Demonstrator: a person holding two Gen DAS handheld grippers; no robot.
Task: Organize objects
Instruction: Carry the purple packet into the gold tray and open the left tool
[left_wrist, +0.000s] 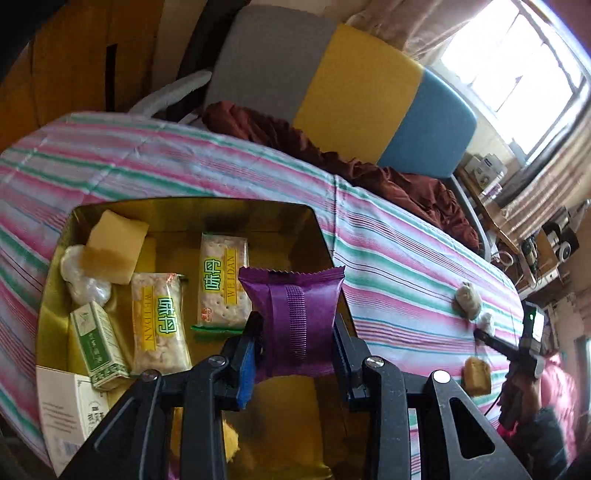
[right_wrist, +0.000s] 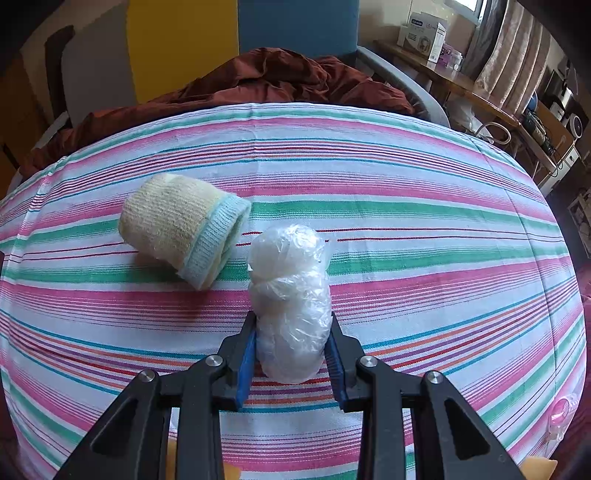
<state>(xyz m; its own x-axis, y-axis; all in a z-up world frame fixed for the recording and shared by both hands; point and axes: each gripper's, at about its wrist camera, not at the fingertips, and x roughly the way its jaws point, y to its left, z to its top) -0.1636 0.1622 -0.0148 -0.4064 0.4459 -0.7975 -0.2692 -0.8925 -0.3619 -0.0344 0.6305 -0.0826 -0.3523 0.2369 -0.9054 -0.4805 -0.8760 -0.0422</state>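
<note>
Purple snack packet (left_wrist: 295, 317) sits clamped between left jaws; right jaws pinch the clear plastic bundle (right_wrist: 291, 306).

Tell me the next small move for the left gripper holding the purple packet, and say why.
Probably lower the purple packet into the gold tin and let go. The left gripper is shut on it right over the tin, where cracker packs and a green box already lie. The bare floor near the tin's right wall looks like room enough.
</note>
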